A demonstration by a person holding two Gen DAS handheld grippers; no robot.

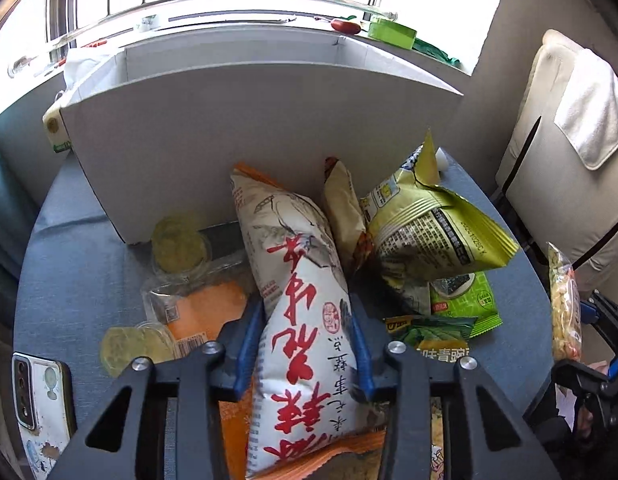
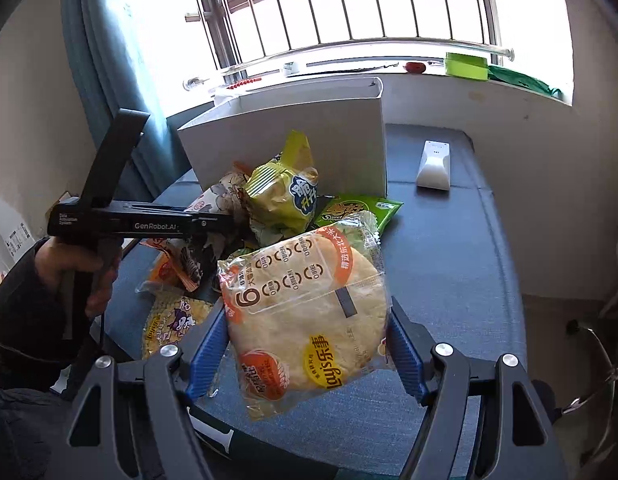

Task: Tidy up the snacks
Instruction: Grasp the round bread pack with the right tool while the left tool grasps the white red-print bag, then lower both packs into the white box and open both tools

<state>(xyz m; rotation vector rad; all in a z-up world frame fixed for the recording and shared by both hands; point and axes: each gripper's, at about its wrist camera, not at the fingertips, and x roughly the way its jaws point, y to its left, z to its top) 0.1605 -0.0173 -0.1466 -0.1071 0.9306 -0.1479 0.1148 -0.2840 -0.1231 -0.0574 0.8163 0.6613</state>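
Left wrist view: the left tool [image 1: 305, 344] is closed on a long white snack bag with red lettering [image 1: 297, 300], its blue fingers [image 1: 249, 344] pressing both sides of the bag, which slants up toward a white box [image 1: 269, 120] standing open at the back of the blue tabletop [image 1: 69, 240]. Right of the white bag lie a tan packet [image 1: 345, 204], a crumpled yellow-green bag [image 1: 429, 232] and a flat green seaweed packet [image 1: 465, 300]. Left of it lie round biscuits in clear wrap [image 1: 177, 244] and an orange-and-clear wrapper [image 1: 197, 308]. A phone [image 1: 41, 396] rests at the near left edge. At the far right the right tool [image 1: 589, 344] holds a clear bag seen edge-on [image 1: 565, 308]. Right wrist view: the right tool [image 2: 305, 344] grips a clear bag of pale chips with orange labels [image 2: 305, 308] between its blue fingers [image 2: 207, 348], closed only as far as the bag's width and lifted above the tabletop [image 2: 449, 240]. Behind it the snack pile sits against the white box [image 2: 309, 140], topped by the yellow-green bag [image 2: 281, 196], with a green packet [image 2: 357, 208] beside it. The left tool [image 2: 225, 220] reaches into the pile from the left, held in a hand [image 2: 81, 264]. A white remote [image 2: 435, 164] lies apart on the right.
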